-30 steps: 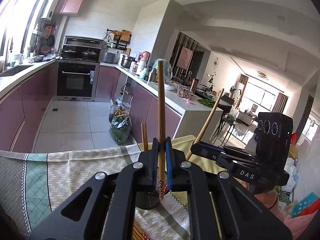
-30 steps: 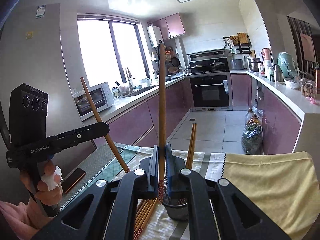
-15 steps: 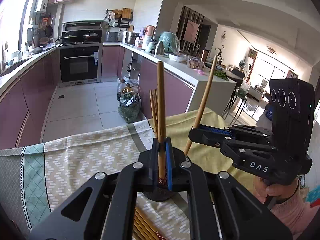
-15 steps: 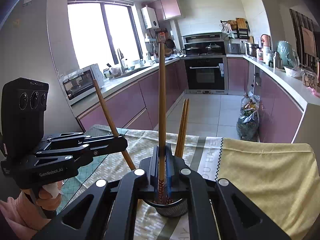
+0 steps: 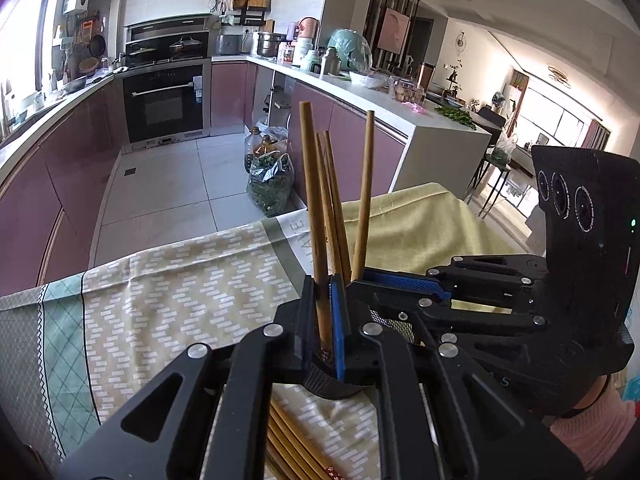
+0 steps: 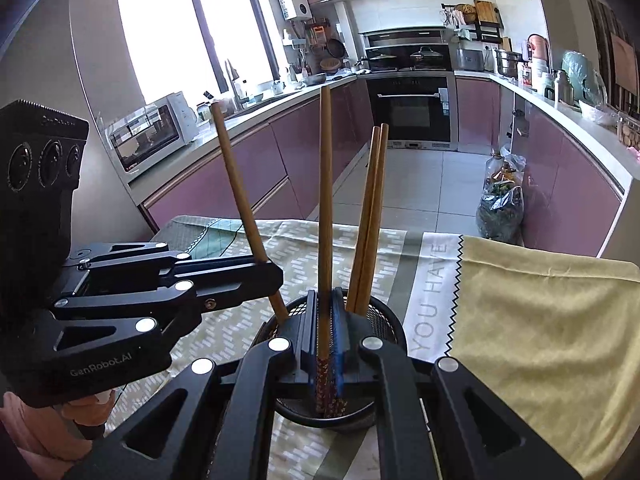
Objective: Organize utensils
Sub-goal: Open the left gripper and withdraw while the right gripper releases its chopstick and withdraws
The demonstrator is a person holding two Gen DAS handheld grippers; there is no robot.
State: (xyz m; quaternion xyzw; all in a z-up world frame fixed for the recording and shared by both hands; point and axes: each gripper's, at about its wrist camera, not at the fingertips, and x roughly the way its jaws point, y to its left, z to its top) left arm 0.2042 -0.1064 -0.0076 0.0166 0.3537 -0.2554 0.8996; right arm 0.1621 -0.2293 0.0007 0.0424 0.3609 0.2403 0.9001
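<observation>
A black mesh cup (image 6: 386, 318) stands on the tablecloth with two wooden chopsticks (image 6: 370, 216) leaning in it. My right gripper (image 6: 325, 320) is shut on an upright chopstick (image 6: 324, 184) whose patterned lower end is inside the cup. My left gripper (image 5: 326, 308) is shut on another chopstick (image 5: 314, 200), its lower end at the cup (image 5: 332, 386). In the right wrist view the left gripper (image 6: 272, 276) comes in from the left, its chopstick (image 6: 240, 184) slanting into the cup's rim. The right gripper (image 5: 354, 280) and its chopstick (image 5: 364, 192) show in the left wrist view.
Several loose chopsticks (image 5: 288, 440) lie on the patterned tablecloth (image 5: 168, 300) in front of the cup. A yellow cloth (image 6: 540, 320) covers the table's right part. Purple kitchen cabinets (image 6: 280, 160), an oven (image 6: 412, 108) and a bag of greens (image 5: 270, 184) on the floor lie beyond.
Both grippers have come down and tilted forward with their chopsticks, closing in on each other above the cup. The chopsticks' lower ends now reach into the cup.
</observation>
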